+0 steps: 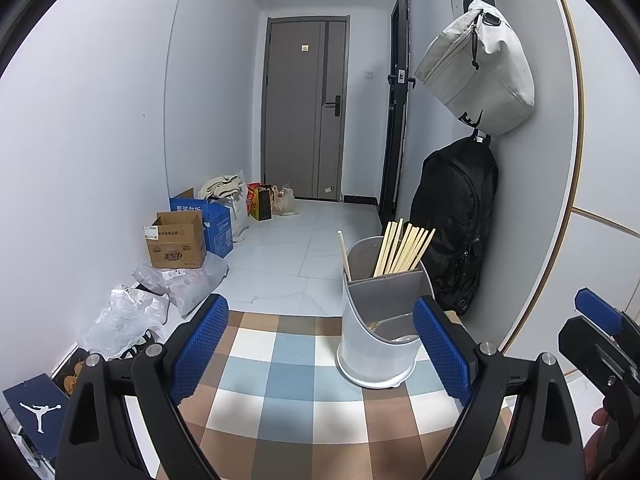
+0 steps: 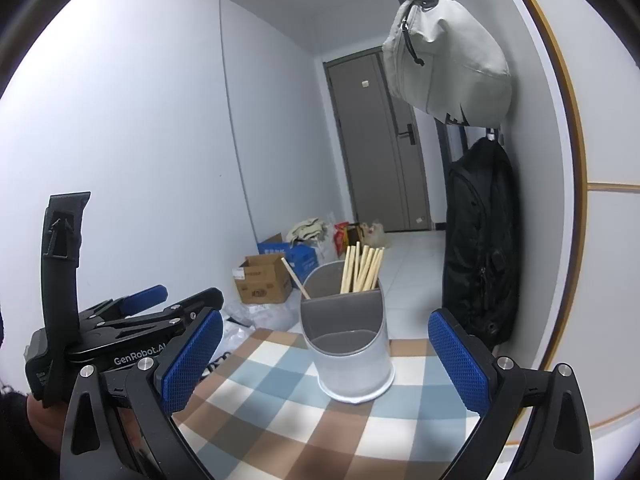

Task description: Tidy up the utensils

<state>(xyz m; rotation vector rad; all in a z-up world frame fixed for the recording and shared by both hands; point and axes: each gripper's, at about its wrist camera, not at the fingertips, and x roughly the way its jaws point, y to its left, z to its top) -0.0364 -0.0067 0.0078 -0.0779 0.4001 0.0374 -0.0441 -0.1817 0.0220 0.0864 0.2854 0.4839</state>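
holder (image 1: pixel 378 344) stands upright on our checked desk (image 1: pixel 280 420), ahead between both grippers | chopsticks (image 1: pixel 402 248) upright in its rear compartment, one stick (image 1: pixel 344 256) alone at left | left gripper (image 1: pixel 320 352) fingers apart, empty, holder toward its right finger | right gripper (image 2: pixel 326 364) fingers apart, empty, holder centred, so we judge it better lined up

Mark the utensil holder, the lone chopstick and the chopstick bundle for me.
utensil holder (image 2: pixel 352 364): right wrist view, front wall.
lone chopstick (image 2: pixel 295 278): right wrist view, mid-shaft.
chopstick bundle (image 1: pixel 402 250): left wrist view, middle sticks.
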